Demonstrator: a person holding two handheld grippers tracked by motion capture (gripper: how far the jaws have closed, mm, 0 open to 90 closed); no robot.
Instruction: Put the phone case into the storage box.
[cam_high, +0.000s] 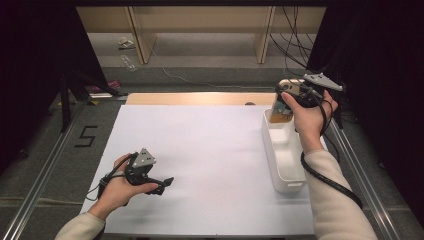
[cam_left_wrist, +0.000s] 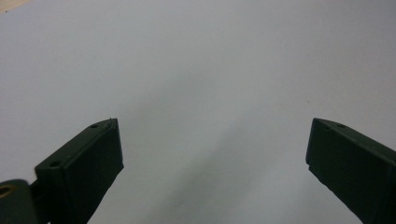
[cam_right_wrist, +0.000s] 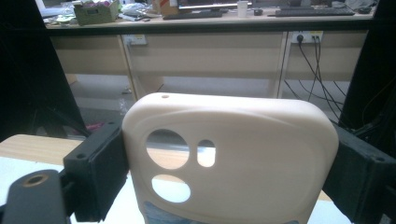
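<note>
The right tool (cam_right_wrist: 229, 163) grips a cream phone case (cam_right_wrist: 233, 158) by its sides above the white bin (cam_high: 285, 150); the left tool (cam_left_wrist: 212, 154) gapes wide, empty, over the worktop (cam_high: 200, 145).

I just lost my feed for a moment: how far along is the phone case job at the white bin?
Done: the right gripper is shut on the cream phone case, both jaws pressing its sides. In hand: it holds the case upright at the far end of the white bin. Left: whether it is going in or coming out, I cannot tell. The left gripper is open over the white table.
</note>
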